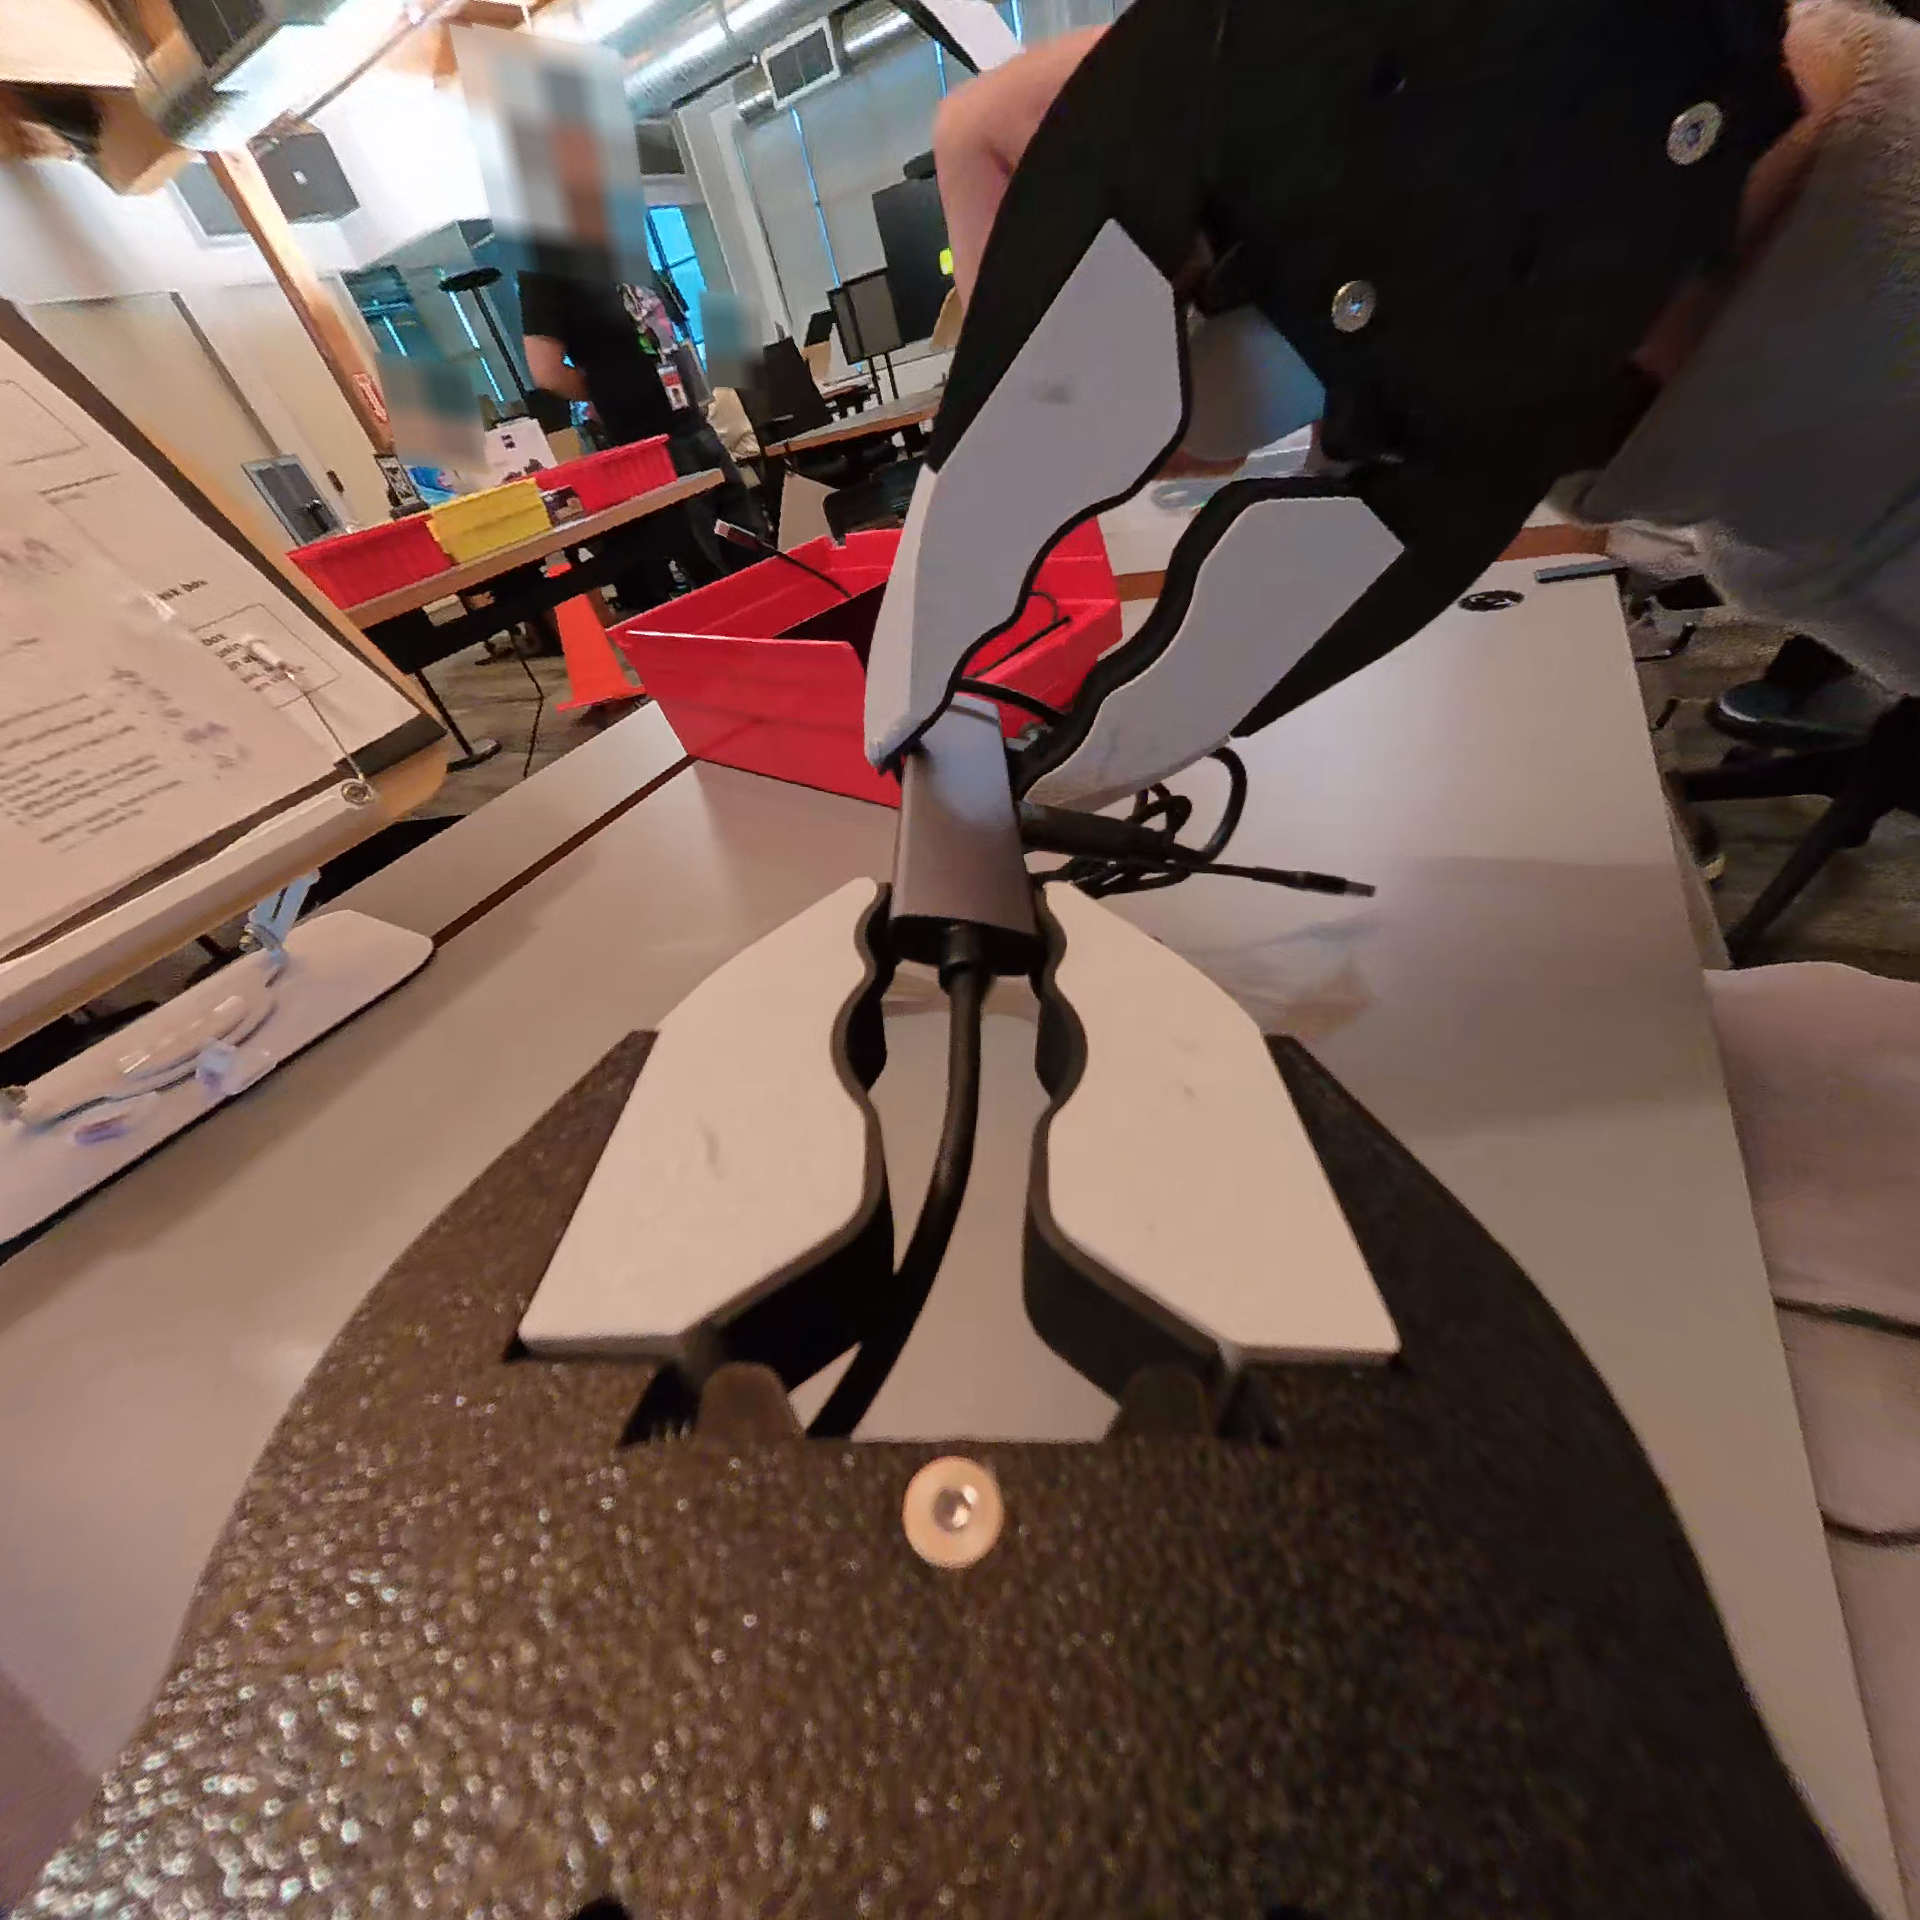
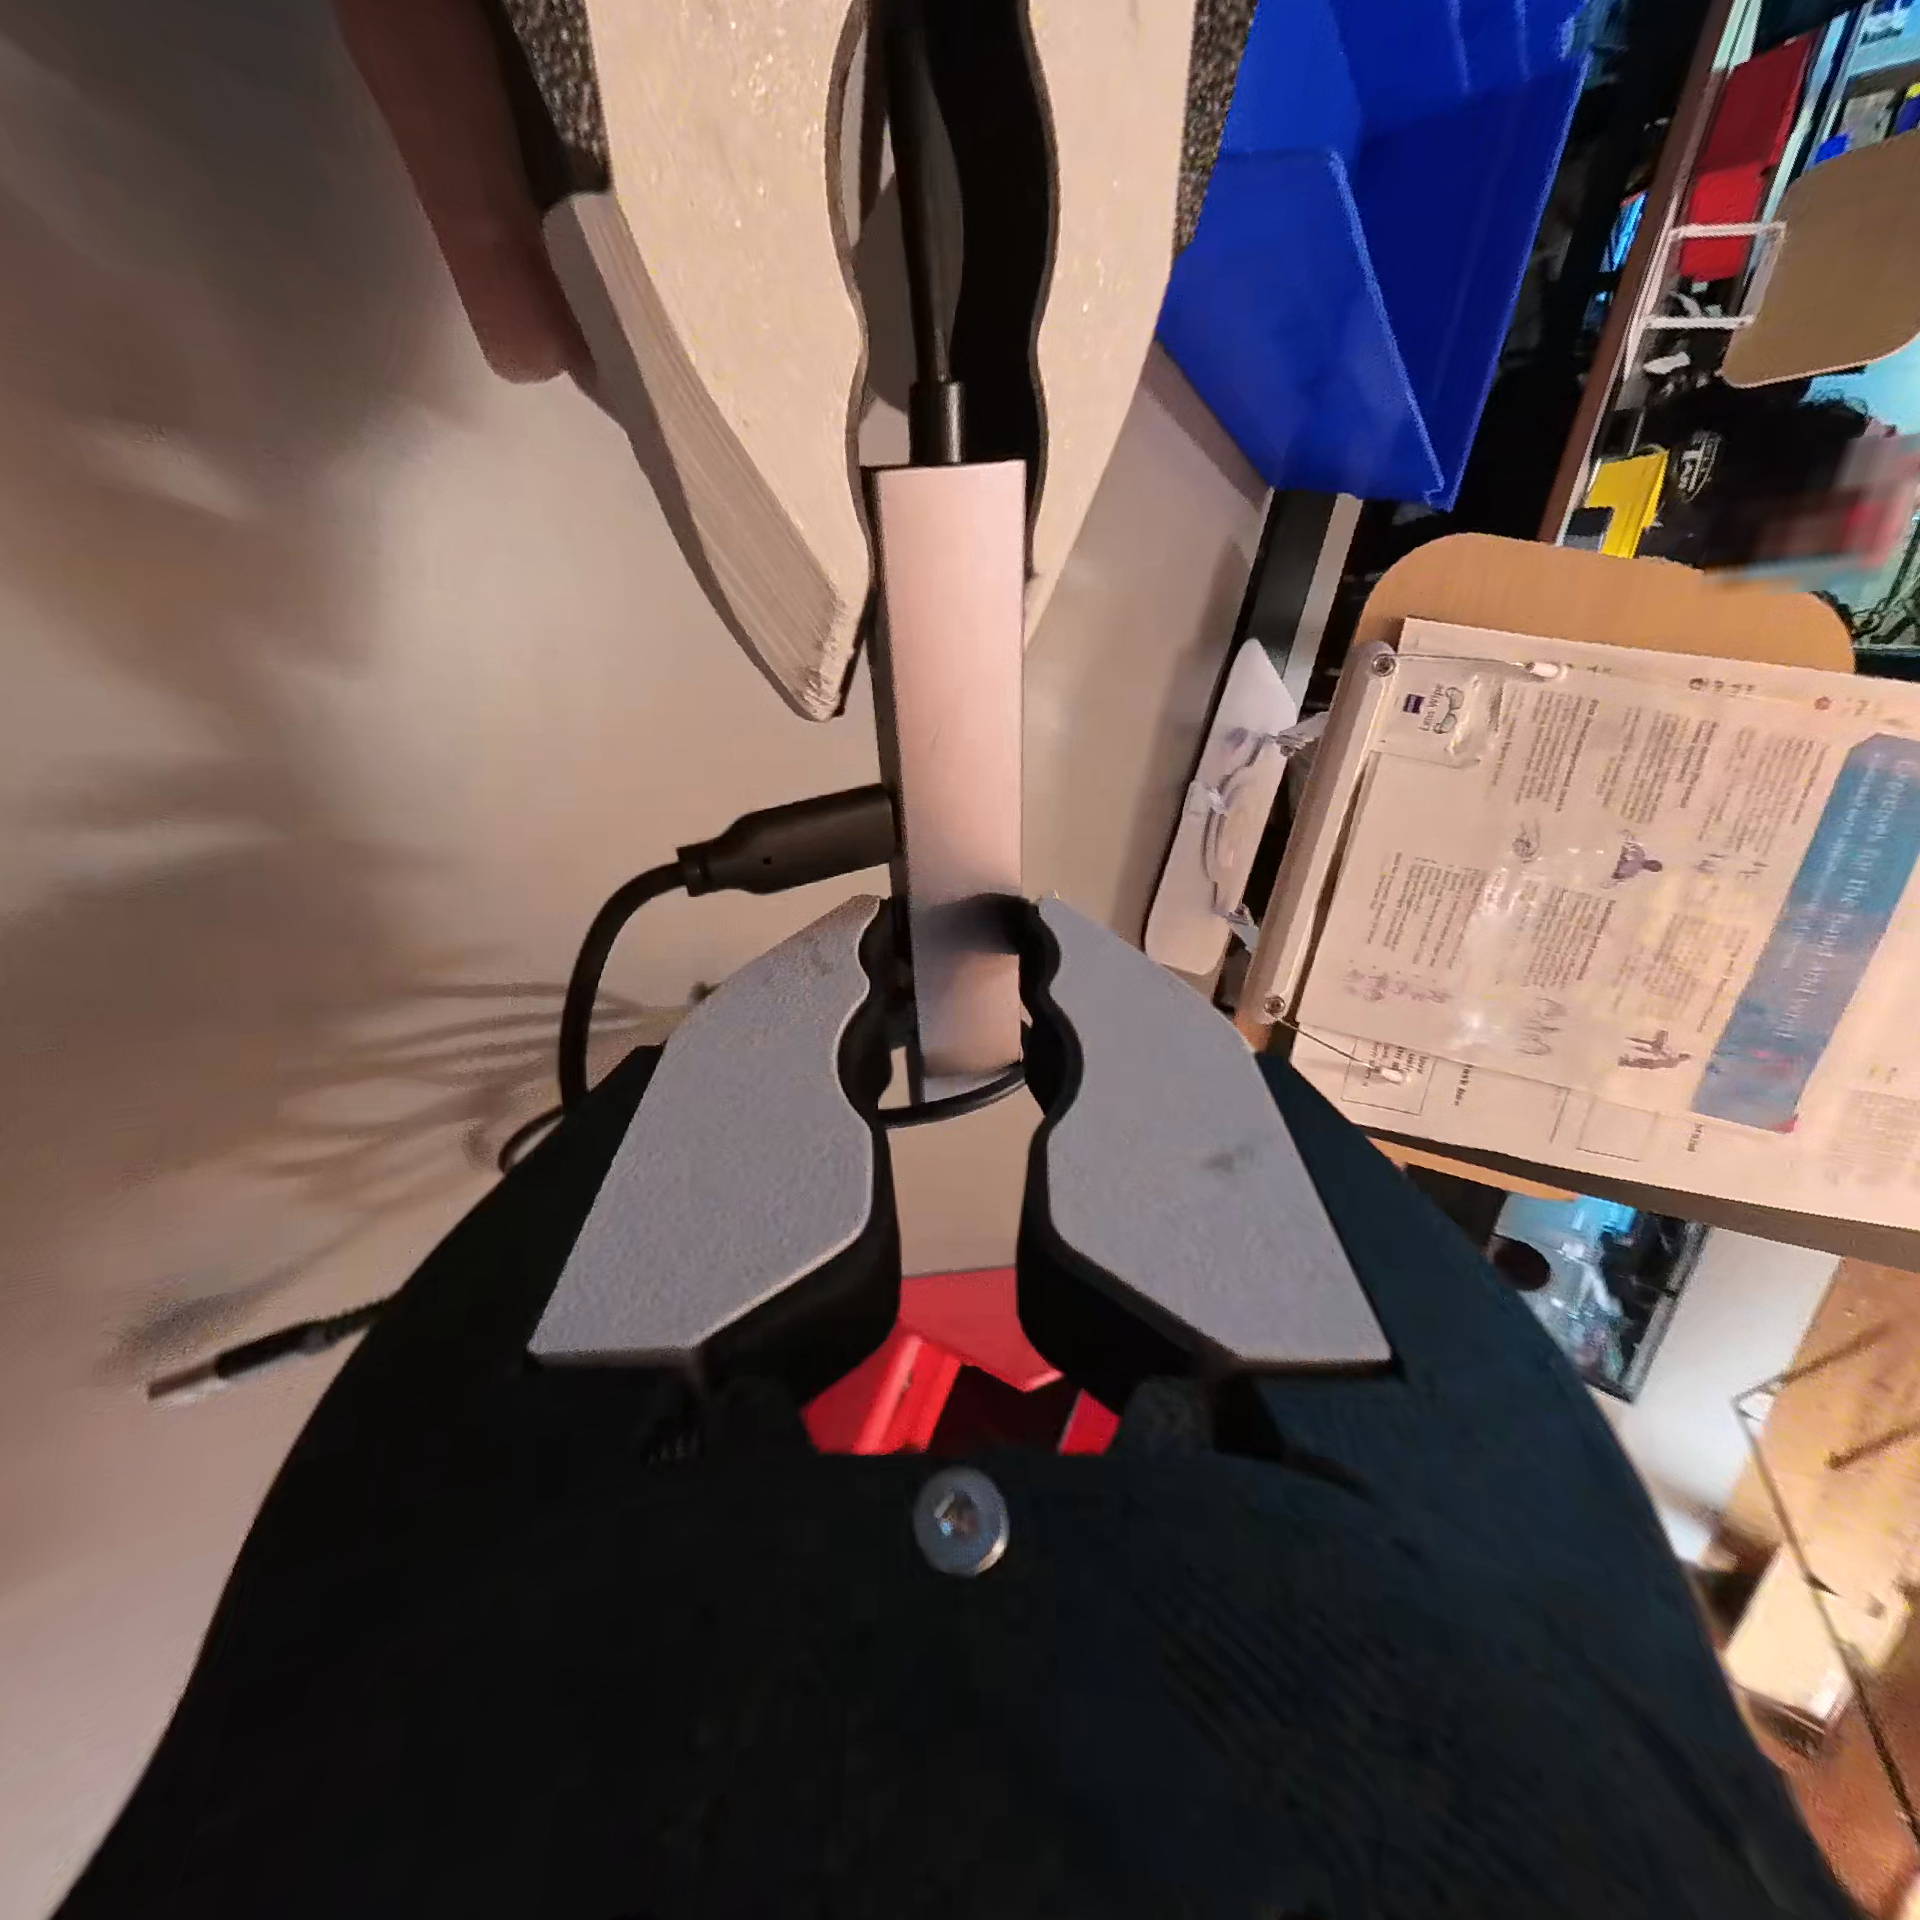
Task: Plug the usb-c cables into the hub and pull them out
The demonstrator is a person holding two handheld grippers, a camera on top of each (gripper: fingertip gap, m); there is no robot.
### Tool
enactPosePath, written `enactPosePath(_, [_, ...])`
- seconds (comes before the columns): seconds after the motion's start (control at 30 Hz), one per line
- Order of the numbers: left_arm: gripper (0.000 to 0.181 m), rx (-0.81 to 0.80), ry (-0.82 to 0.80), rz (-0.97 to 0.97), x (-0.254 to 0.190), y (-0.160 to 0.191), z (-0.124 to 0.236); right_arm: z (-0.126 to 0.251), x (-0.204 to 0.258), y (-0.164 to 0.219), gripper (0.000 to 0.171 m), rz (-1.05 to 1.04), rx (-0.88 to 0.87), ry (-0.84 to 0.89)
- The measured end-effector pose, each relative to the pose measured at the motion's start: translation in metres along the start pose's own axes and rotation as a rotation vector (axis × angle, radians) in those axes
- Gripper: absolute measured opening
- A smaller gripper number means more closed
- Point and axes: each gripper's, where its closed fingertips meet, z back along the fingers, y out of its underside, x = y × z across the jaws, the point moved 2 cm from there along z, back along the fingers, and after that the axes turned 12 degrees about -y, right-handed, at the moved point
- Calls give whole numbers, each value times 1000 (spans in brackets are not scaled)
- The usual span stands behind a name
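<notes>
Grey aluminium hub (image 1: 961,831) is pinched from both ends, lifted a bit off the pale worktop (image 1: 1403,987). The left gripper (image 1: 961,920) has its jaws closed down on the near end of the hub, where the hub's own thick black lead (image 1: 951,1122) runs back between the fingers. The right gripper (image 2: 961,940) comes in from 12 o'clock in the left wrist view, jaws narrowed onto the hub's far end; in its own view the hub sits between the tips, though real contact on both sides is hard to call.

One black usb-c cable (image 2: 790,842) is plugged into the hub's long side, sticking out at 9 o'clock in the right wrist view and looping back under the gripper. Another loose plug (image 1: 1309,883) lies on the worktop at 3 o'clock of the hub in the left wrist view, apart from it.

Room-wise: a red bin (image 1: 758,675) sits just behind the hub at 11 o'clock, a document stand (image 1: 156,644) at 9 o'clock, and the worktop's right edge (image 1: 1662,831) at 3 o'clock. The open patch is between the hub and that edge.
</notes>
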Motion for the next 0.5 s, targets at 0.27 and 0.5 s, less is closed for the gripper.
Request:
enactPosePath(0.27, [23, 15, -58, -15, -8, 1, -11, 1, 2, 3, 22, 62, 103, -1])
enactPosePath(0.5, [24, -33, -139, -127, -9, -1, -12, -1, 3, 3, 22, 107, 150, -28])
